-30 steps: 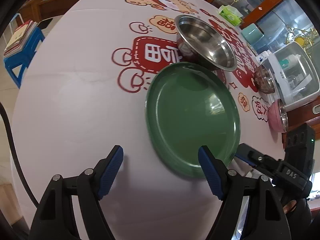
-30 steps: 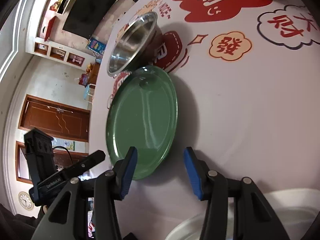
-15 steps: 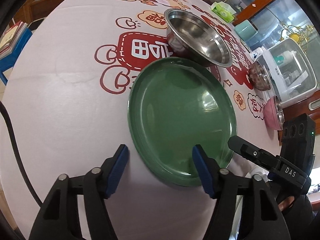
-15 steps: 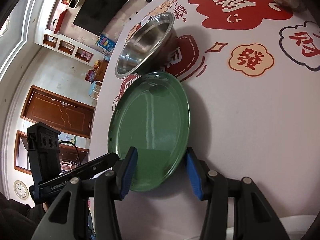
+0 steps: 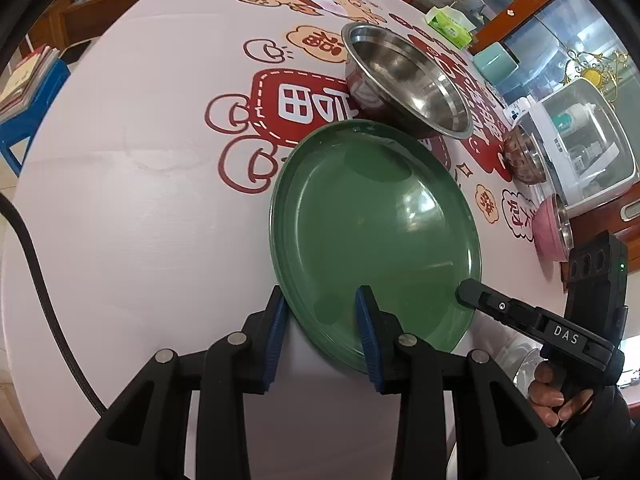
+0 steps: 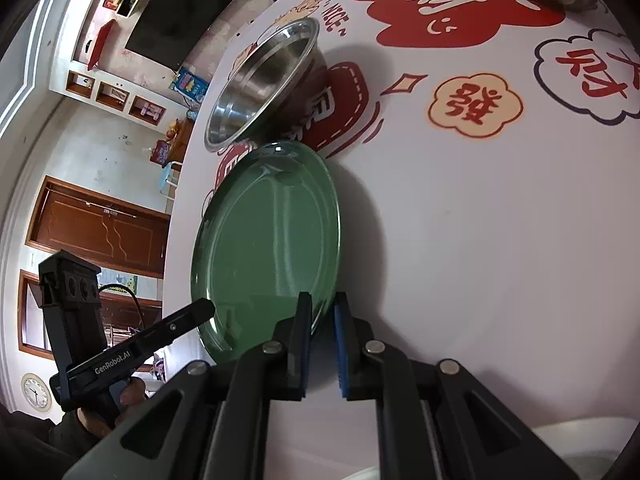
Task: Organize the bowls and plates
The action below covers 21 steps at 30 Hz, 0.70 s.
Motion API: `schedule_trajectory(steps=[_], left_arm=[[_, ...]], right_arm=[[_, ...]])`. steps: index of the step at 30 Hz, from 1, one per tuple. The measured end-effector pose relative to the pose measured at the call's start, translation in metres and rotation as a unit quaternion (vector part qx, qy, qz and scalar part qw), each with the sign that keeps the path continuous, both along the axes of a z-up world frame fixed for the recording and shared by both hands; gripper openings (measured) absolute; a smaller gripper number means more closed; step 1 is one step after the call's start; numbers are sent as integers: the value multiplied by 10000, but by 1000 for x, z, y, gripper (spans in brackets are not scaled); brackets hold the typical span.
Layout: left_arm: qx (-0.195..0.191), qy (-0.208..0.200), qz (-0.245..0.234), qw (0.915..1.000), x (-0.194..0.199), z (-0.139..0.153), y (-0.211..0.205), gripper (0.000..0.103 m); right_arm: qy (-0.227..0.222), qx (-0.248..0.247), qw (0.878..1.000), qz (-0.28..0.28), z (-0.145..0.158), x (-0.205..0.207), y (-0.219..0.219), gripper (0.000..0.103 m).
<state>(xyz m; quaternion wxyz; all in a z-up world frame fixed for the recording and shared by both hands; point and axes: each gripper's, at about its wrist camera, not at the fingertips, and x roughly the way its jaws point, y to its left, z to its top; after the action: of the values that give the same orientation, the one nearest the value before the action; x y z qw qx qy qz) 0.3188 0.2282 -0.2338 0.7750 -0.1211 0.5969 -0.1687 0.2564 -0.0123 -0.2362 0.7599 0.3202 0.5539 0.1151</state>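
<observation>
A green plate [image 5: 372,224] lies on the white printed tablecloth, also shown in the right wrist view [image 6: 268,240]. My left gripper [image 5: 320,316] straddles its near left rim with the jaws narrowed around the edge. My right gripper [image 6: 322,316] is shut on the plate's near right rim. The right gripper's finger also shows in the left wrist view [image 5: 472,292] at the plate's rim. A large steel bowl [image 5: 404,80] stands just behind the plate, touching or nearly touching its far edge; it also shows in the right wrist view [image 6: 264,80].
A small brown bowl [image 5: 524,154] and a pink bowl [image 5: 554,232] stand at the table's right side. A white appliance [image 5: 580,144], a teal box [image 5: 494,66] and a tissue pack [image 5: 448,22] lie beyond. Something white [image 6: 580,448] sits at the right wrist view's bottom right.
Both grippers have moved in onto the plate's near rim and their jaws have closed from wide open. The right jaws now pinch the rim.
</observation>
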Motion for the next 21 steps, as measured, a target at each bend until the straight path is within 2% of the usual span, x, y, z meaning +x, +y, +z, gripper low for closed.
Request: schedule_trajectory(steps=[10, 21], left_arm=[[-11, -238, 284, 9993, -15, 22, 19, 33], [67, -430, 248, 9987, -48, 49, 25, 33]], right_arm=[[-5, 113, 9997, 222, 12, -3, 17, 13], [-462, 224, 9986, 116, 45, -31, 19, 13]])
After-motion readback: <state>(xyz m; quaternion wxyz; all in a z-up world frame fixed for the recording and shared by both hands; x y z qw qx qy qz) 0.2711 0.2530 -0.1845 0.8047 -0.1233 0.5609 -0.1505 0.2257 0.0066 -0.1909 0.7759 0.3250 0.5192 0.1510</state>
